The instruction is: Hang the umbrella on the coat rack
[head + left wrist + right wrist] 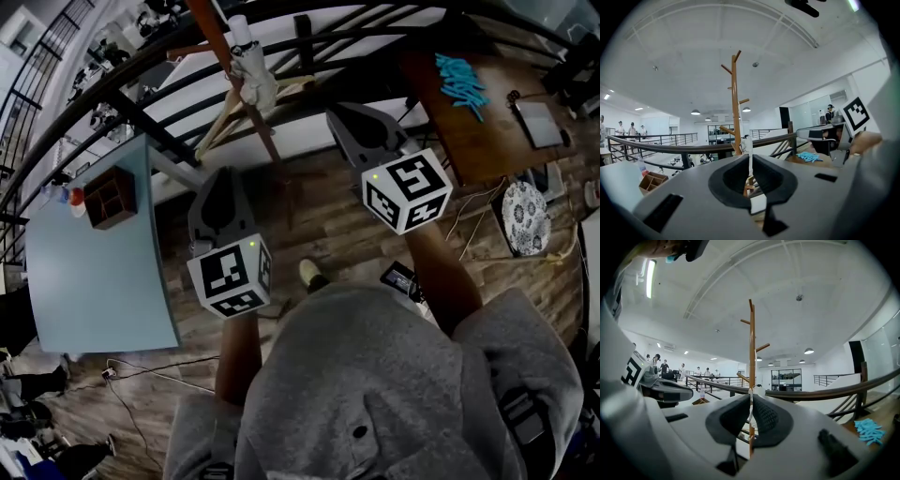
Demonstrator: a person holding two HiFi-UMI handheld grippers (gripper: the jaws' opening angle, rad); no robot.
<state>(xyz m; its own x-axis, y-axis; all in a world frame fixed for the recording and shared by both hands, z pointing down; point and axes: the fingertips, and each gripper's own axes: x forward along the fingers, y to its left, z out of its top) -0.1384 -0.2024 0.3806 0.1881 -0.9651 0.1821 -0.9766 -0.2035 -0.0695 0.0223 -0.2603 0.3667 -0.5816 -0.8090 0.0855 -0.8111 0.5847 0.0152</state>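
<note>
My left gripper [218, 180] and right gripper [343, 119] are pressed shut, empty; the umbrella [253, 80] hangs on the coat rack [217, 37]; I avoid knocking it.

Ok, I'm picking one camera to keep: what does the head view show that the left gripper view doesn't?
Only the head view: the floor, the person's grey top, a shoe. Only the left gripper view: the rack's top, ceiling lamps, distant people. Both: the rack's pole, the white umbrella on it, the railing, the brown box, blue items, the right gripper.
</note>
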